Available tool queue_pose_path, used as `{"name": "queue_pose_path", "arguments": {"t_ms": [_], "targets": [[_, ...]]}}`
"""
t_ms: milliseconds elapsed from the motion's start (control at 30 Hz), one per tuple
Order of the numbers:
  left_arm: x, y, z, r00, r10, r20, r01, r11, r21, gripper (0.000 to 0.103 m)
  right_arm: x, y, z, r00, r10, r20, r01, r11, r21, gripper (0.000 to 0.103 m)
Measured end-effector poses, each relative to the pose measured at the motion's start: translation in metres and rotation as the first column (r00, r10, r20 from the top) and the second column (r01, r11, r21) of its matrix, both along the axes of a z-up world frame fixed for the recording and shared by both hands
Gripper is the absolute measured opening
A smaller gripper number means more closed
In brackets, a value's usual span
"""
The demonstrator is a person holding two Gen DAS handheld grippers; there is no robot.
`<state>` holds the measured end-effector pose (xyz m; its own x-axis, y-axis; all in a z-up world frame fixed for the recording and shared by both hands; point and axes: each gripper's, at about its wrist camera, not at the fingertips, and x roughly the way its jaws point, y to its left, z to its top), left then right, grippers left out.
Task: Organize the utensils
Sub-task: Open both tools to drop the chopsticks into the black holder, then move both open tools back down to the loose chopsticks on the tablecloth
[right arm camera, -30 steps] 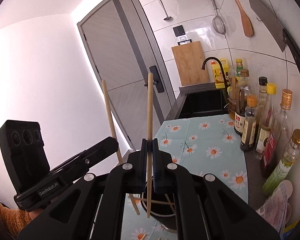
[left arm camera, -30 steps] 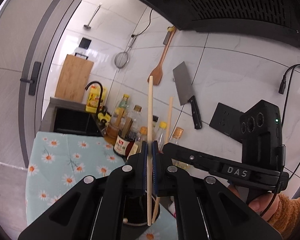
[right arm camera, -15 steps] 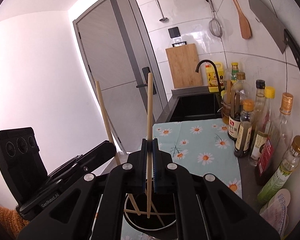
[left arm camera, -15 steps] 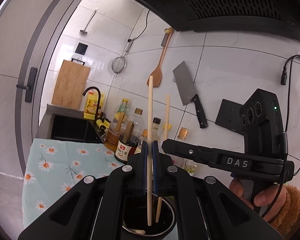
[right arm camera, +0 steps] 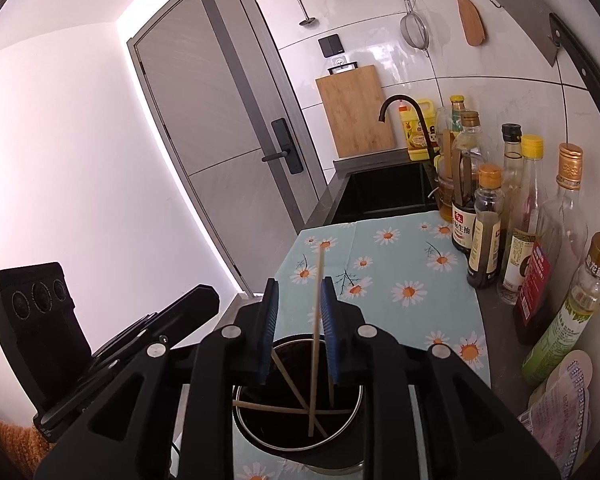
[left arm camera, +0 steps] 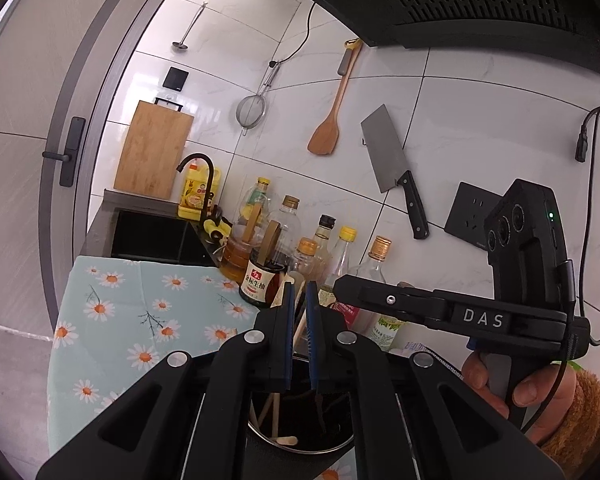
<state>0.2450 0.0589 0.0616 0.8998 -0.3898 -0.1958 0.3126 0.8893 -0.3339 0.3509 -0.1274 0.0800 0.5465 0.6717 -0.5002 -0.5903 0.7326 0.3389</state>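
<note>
Counter cloth (right arm camera: 384, 276): pale blue with daisies, covers the counter from the middle of the right wrist view down to the lower edge; the dark sink lies just behind it.
Bottle row (right arm camera: 488, 224): sauce and oil bottles stand along the tiled wall at the right of that view, upright, just beside the cloth's right edge.
Utensil pot (right arm camera: 356, 404): round metal holder, bottom centre in both views, directly under both tools; several chopsticks lie crossed and leaning inside it.
Right gripper (right arm camera: 298, 324): jaws have just been opening and stand narrowly apart over the pot; neither blue pad presses on anything.
Chopstick (right arm camera: 317, 320): stands nearly upright in the gap, close to the right pad, its lower end down inside the pot, its top over the cloth.
Left gripper (left arm camera: 296, 336): pads a thin gap apart, above the pot's rim; a leaning chopstick (left arm camera: 299, 334) shows through the gap; I cannot tell whether the pads touch it.
Hand (left arm camera: 516, 384): lower right of the left wrist view, in a fuzzy orange sleeve, grips the right tool's handle.
</note>
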Motion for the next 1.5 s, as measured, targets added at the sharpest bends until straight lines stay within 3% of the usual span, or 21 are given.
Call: {"name": "queue_pose_path", "arguments": {"t_ms": [533, 733, 933, 967, 1033, 1267, 1333, 1400, 1500], "targets": [[-0.029, 0.001, 0.02, 1.0, 0.009, -0.007, -0.009, 1.0, 0.006, 0.005, -0.027, -0.025, 0.025, 0.999, -0.05, 0.017, 0.05, 0.998, 0.03, 0.023], [-0.052, 0.0, 0.027, 1.0, 0.019, -0.023, -0.019, 1.0, 0.025, 0.006, -0.05, -0.032, 0.029, 0.998, -0.046, 0.029, 0.047, 0.999, -0.002, 0.023], [-0.079, -0.001, 0.028, 0.997, 0.044, -0.063, -0.04, 0.998, 0.053, 0.006, -0.072, -0.042, 0.024, 0.999, -0.042, -0.013, 0.041, 0.999, -0.025, 0.025], [-0.083, -0.002, 0.028, 0.997, 0.045, -0.068, -0.041, 0.997, 0.065, 0.006, -0.076, -0.043, 0.023, 0.999, -0.045, -0.018, 0.044, 0.999, -0.031, 0.032], [-0.093, -0.006, 0.03, 0.996, 0.051, -0.069, -0.045, 0.995, 0.088, 0.006, -0.082, -0.046, 0.02, 0.999, -0.036, -0.038, 0.035, 0.999, -0.028, 0.036], [-0.106, -0.012, 0.023, 0.987, 0.064, -0.149, -0.042, 0.989, 0.144, 0.006, -0.1, -0.05, 0.01, 0.994, -0.022, -0.104, 0.016, 0.998, -0.054, 0.037], [-0.109, -0.01, 0.019, 0.983, 0.071, -0.168, -0.046, 0.988, 0.146, 0.02, -0.106, -0.053, 0.008, 0.993, -0.014, -0.116, 0.009, 0.999, -0.041, 0.047], [-0.111, -0.006, 0.014, 0.977, 0.081, -0.197, -0.054, 0.989, 0.136, 0.028, -0.111, -0.054, 0.004, 0.992, -0.019, -0.128, 0.012, 0.998, -0.055, 0.048], [-0.114, -0.003, 0.01, 0.969, 0.095, -0.228, -0.063, 0.988, 0.142, 0.028, -0.115, -0.053, -0.005, 0.986, -0.034, -0.163, 0.019, 0.996, -0.087, 0.048]]}}
